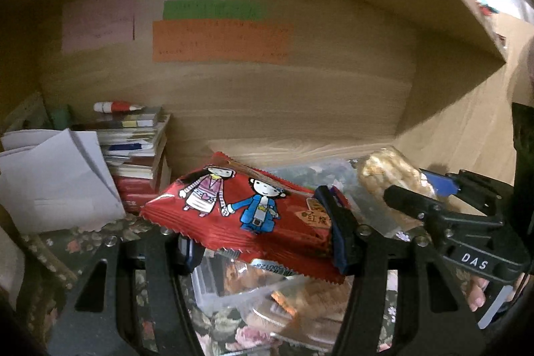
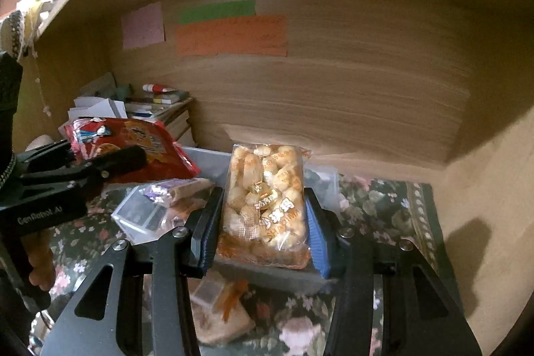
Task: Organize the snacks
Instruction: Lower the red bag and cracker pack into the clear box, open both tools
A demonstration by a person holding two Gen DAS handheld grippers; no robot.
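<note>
Floral cloth (image 2: pixel 383 206); puff bag (image 2: pixel 267 202) clamped in right claw (image 2: pixel 260 226).

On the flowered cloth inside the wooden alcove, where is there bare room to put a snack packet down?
The free patch is the flowered cloth at the right, between the clear plastic bin and the wooden side wall. The left is crowded: a stack of books and white folded papers fill it, and loose clear-wrapped snacks lie in front of the bin.
</note>
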